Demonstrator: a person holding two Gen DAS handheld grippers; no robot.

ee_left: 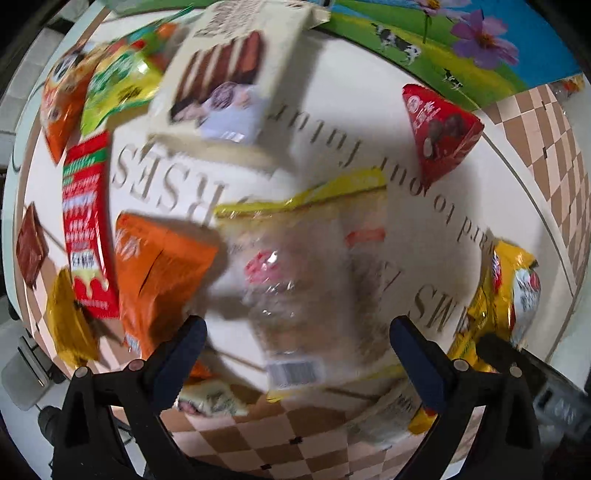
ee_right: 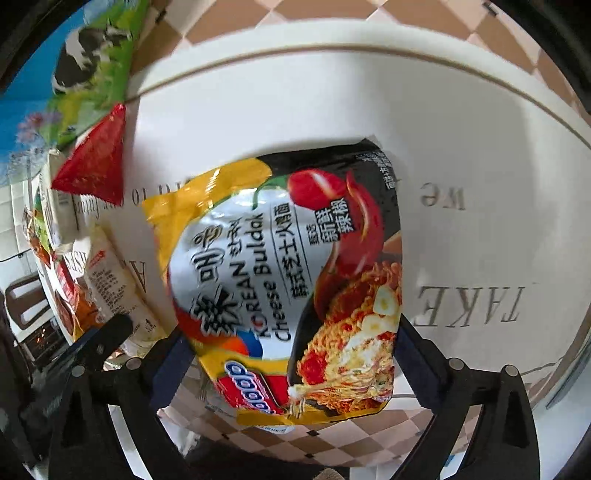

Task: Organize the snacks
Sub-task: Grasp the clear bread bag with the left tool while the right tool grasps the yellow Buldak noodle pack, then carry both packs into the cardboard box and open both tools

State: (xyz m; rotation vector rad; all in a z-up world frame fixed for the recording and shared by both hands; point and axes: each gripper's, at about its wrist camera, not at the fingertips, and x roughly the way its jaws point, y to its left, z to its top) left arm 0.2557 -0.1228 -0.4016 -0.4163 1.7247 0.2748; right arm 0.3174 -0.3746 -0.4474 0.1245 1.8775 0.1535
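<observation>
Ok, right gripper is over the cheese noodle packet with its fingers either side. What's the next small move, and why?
Probably close the right gripper on the noodle packet. Its jaws stand open and the packet's near end lies between the fingers, so a squeeze should catch it. Whether the fingers are low enough I cannot tell; ease down first if they slip. The left gripper is open over a clear bag.

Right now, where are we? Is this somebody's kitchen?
Probably a home dining or kitchen table: a checkered tablecloth with printed words, covered in snack packets like the cheese noodle packet and a red triangular packet.
</observation>
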